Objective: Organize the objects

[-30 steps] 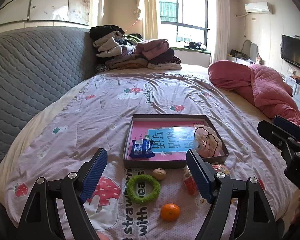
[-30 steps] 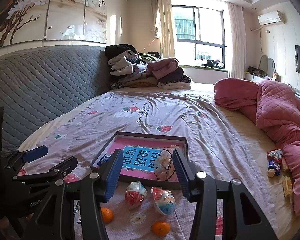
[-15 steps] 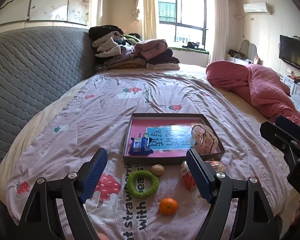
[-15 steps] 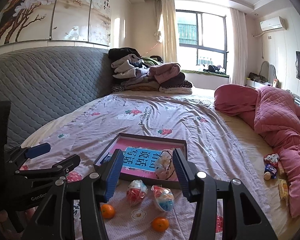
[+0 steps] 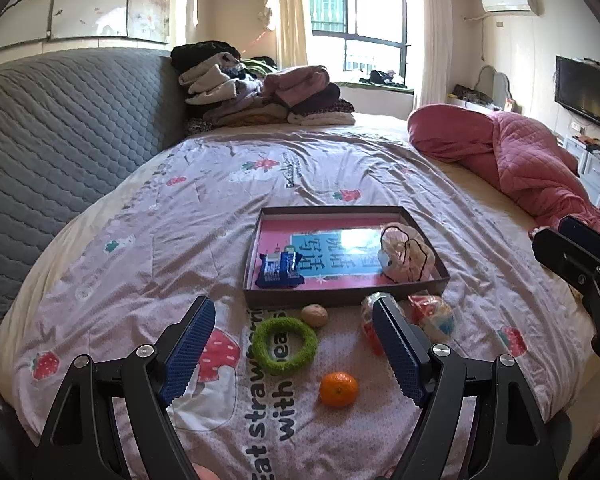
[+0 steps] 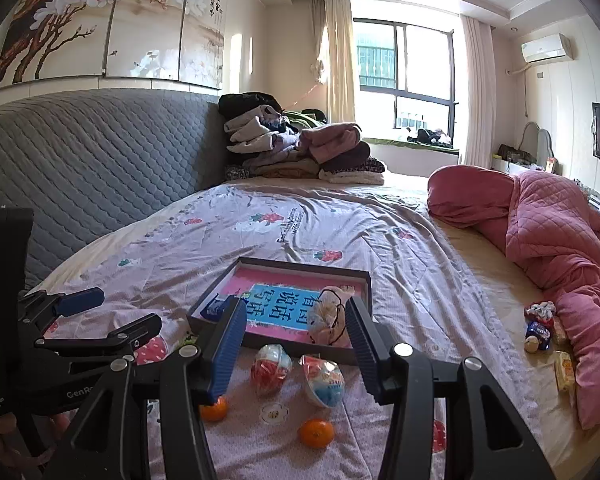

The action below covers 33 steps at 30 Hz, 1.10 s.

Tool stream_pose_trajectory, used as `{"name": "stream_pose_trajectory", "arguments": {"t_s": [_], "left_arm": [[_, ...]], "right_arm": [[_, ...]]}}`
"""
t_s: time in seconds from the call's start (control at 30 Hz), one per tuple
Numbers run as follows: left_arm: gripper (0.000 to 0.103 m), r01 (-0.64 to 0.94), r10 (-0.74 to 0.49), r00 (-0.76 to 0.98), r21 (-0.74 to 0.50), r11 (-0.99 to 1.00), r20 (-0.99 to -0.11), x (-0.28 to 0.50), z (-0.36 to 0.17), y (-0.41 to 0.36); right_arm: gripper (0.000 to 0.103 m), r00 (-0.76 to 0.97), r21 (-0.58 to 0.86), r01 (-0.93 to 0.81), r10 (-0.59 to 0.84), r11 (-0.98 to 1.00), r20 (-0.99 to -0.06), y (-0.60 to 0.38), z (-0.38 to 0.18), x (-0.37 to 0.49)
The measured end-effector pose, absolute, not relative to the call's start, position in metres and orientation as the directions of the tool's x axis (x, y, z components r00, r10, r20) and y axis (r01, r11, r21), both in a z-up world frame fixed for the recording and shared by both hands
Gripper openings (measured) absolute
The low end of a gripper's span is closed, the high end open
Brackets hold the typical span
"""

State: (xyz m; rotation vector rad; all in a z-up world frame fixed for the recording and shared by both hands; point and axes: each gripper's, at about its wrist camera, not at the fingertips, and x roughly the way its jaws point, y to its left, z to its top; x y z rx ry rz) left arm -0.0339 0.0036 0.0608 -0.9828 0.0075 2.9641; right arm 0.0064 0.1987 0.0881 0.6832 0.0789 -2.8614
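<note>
I held both tools wide and empty: left tool (image 5: 292, 350) above the fuzzy green ring (image 5: 287, 345), right tool (image 6: 296, 348) above two glossy egg-shaped toys (image 6: 271, 368). The shallow cardboard tray (image 5: 300, 300) lay just beyond on the bed (image 5: 180, 220). I judged the smooth round tangerine (image 5: 338, 389) might roll on the soft, creased quilt if nudged.
</note>
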Motion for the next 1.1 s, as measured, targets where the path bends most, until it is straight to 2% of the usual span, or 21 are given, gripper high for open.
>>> {"name": "stream_pose_trajectory", "arguments": {"t_s": [1.1], "left_arm": [[0.082,-0.048,0.022,-0.763,0.022,-0.999,-0.645,-0.021,0.024,0.013]], "right_arm": [[0.051,-0.844,0.015,0.206,-0.185,-0.978,-0.504,0.198,0.060,0.015]]}}
